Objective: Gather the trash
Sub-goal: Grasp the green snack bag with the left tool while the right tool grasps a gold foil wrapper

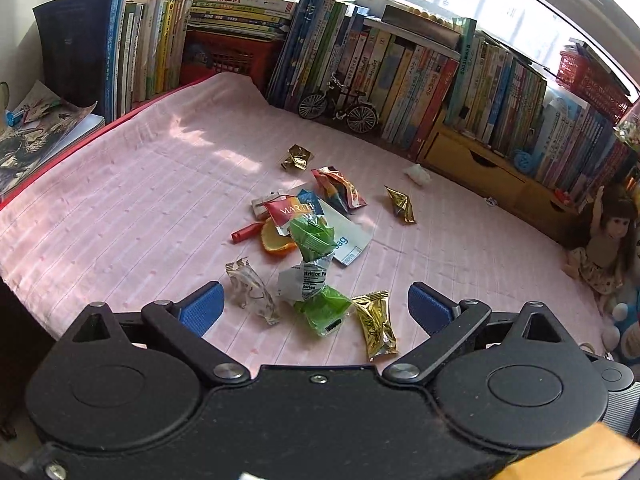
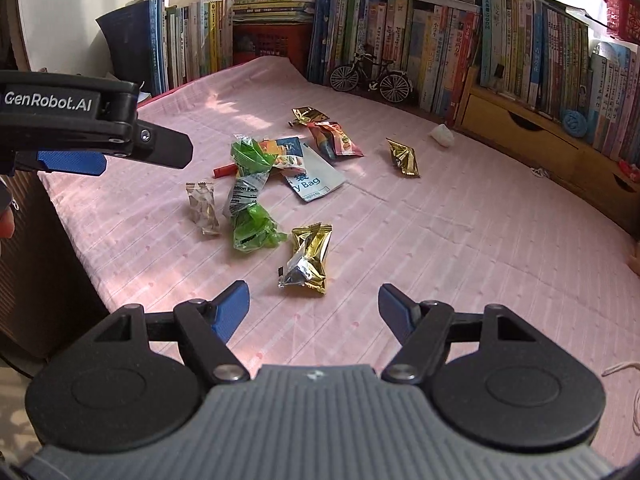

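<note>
Trash lies scattered on a pink cloth (image 1: 120, 200): green wrappers (image 1: 312, 236), a clear wrapper (image 1: 252, 290), a white labelled wrapper (image 1: 304, 278), an orange slice (image 1: 276, 244), a red tube (image 1: 246, 233), a white bag (image 1: 352, 240) and gold wrappers (image 1: 376, 324). My left gripper (image 1: 316, 308) hovers open above the nearest pieces, its blue pads touching nothing. In the right wrist view my right gripper (image 2: 314, 306) is open too, just short of a gold wrapper (image 2: 308, 258). The left gripper (image 2: 140, 156) shows from the side at the left edge there.
Rows of books (image 1: 400, 68) line the back and right, with a model bicycle (image 1: 340, 106) and wooden drawers (image 1: 472, 164) in front. A doll (image 1: 608, 240) sits at the right, a tissue (image 1: 417, 174) near the drawers. The cloth's near-left edge drops off (image 2: 80, 240).
</note>
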Demonstrator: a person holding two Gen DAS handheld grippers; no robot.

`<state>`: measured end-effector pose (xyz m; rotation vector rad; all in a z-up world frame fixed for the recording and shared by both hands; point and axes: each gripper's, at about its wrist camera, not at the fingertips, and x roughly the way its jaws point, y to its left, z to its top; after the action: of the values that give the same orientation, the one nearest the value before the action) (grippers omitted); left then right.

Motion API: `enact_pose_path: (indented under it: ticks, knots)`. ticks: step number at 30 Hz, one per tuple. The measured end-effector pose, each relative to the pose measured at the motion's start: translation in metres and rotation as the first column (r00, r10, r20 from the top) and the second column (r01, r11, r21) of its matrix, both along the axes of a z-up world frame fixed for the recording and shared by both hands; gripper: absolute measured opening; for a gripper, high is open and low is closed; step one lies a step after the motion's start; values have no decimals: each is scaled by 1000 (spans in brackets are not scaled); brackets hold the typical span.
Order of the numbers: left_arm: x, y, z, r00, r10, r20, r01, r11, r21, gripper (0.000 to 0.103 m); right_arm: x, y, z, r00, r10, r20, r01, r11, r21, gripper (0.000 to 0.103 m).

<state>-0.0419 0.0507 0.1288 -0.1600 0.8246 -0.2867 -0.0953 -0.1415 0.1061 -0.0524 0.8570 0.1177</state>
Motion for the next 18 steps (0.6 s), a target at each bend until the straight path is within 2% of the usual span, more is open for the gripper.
enact_pose_path:
  ticks: [7,13,16,17,18]
  knots:
    - [66,-40,-37,994,43,-97,-39,998,48,91,49,-12,-31,997,1,-82,5,996,84,79]
    - [103,-59,-68,980,79,-182,-68,995,66,78,78,-19,-49,990,22,-138,-6,994,113,78]
    - [114,-66,-80,970,93,-224,-80,995,67,65,88,-22,-58,985,29,-168,-7,992,128,76]
    - [115,-68,-81,969,103,-223,-88,993,73,58,91,-22,-60,984,31,-176,-8,992,128,75]
    - [116,-69,-81,970,113,-215,-98,992,81,45,94,-22,-62,983,37,-181,-14,992,128,75]
